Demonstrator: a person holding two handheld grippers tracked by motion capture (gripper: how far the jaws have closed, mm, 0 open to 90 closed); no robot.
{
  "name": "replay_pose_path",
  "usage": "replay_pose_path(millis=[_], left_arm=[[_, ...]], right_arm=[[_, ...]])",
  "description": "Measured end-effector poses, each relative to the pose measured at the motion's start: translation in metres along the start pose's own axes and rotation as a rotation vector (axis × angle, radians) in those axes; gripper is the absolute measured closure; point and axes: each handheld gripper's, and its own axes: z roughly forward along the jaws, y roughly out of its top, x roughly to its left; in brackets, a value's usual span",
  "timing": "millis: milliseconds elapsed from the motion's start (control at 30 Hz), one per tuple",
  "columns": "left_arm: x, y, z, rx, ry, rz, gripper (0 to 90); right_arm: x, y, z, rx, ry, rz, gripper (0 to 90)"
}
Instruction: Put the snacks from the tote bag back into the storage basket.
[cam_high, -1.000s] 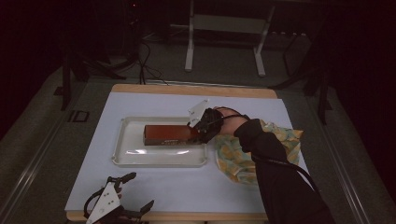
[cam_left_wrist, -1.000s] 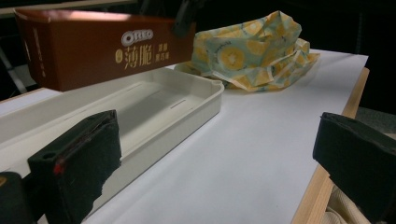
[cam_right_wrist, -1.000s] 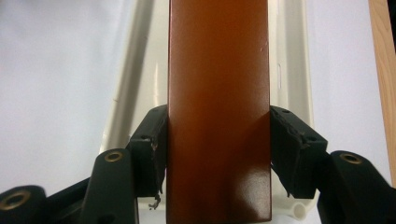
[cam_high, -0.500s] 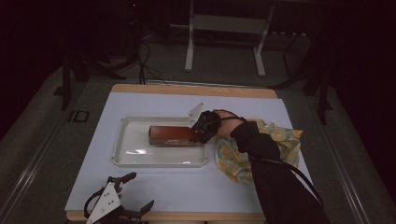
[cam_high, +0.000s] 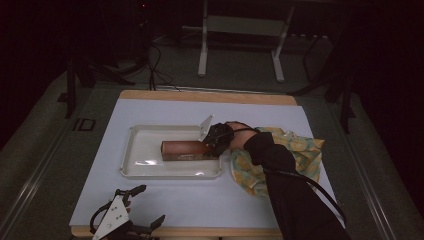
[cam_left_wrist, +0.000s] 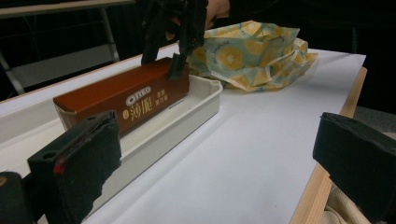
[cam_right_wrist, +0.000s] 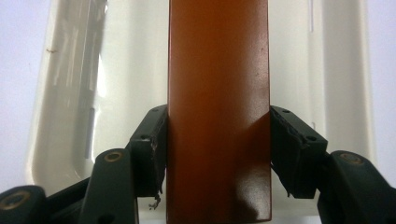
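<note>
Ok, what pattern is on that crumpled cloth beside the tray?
The cloth has yellow lemon slices on pale blue-green, clearest in the left gripper view.

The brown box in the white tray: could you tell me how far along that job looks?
Done: the brown box lies inside the white tray. In hand: the right gripper clamps its end. Left: letting go. The left gripper sits open at the table's near edge, and the yellow patterned cloth lies beside the tray.

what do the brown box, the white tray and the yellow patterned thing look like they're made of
Brown box: likely coated cardboard, with sharp folded edges, printed label and soft sheen.
White tray: probably glossy plastic, with moulded rounded rim and bright reflections.
Yellow patterned cloth: thin fabric, crumpled in soft folds.
</note>
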Motion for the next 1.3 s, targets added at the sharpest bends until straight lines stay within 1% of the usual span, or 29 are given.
replay_pose_path(millis=[133,300,367,400,533,600,733,800,833,867,1033,1067,1133,1167,1200,1300], left_arm=[[0.0,0.0,0.0,-0.001,0.0,0.0,1.2],[0.0,0.0,0.0,0.0,0.0,0.001,1.3],[0.0,0.0,0.0,0.0,0.0,0.001,1.3],[0.0,0.0,0.0,0.0,0.0,0.001,1.3],[0.0,0.0,0.0,0.0,0.001,0.002,1.2],[-0.001,0.0,0.0,0.001,0.0,0.005,1.3],[0.0,0.001,0.0,-0.002,0.0,0.003,1.3],[0.0,0.001,0.0,-0.003,0.0,0.002,1.3],[0.0,0.001,0.0,-0.004,-0.001,0.001,1.2],[-0.001,0.001,0.0,-0.004,-0.001,0.001,1.2],[0.0,0.001,0.0,-0.004,-0.001,0.0,1.3],[0.0,0.001,0.0,-0.003,0.0,0.0,1.3],[0.0,0.001,0.0,-0.003,0.001,0.0,1.3],[0.0,0.001,0.0,-0.003,0.001,0.0,1.3],[0.0,0.001,0.0,-0.001,0.001,0.001,1.3],[0.0,0.001,0.0,0.001,0.0,0.002,1.2]], right_arm=[[0.001,0.001,0.005,0.013,0.007,-0.002,42.9],[0.0,0.0,0.005,0.016,0.013,0.009,42.7],[0.0,0.0,0.005,0.015,0.021,0.01,42.5],[-0.001,0.001,0.005,0.015,0.038,0.012,42.0],[-0.001,0.001,0.006,0.024,0.036,0.016,40.4],[-0.001,0.001,0.008,0.042,0.034,0.024,39.3],[0.0,0.003,0.007,0.043,0.033,0.023,37.3],[-0.001,0.004,0.004,0.04,0.026,0.025,35.3],[-0.002,0.005,0.003,0.04,0.021,0.034,32.9],[-0.003,0.005,0.001,0.038,0.02,0.044,32.8],[-0.003,0.007,-0.01,0.025,0.007,0.055,30.9],[-0.003,0.007,-0.01,0.025,0.007,0.055,30.9],[-0.003,0.006,-0.018,0.023,0.002,0.067,30.8],[-0.004,0.006,-0.02,0.02,0.004,0.062,30.0],[-0.003,0.006,-0.023,0.016,0.003,0.069,29.1],[-0.002,0.006,-0.031,0.008,-0.017,0.085,23.5]])
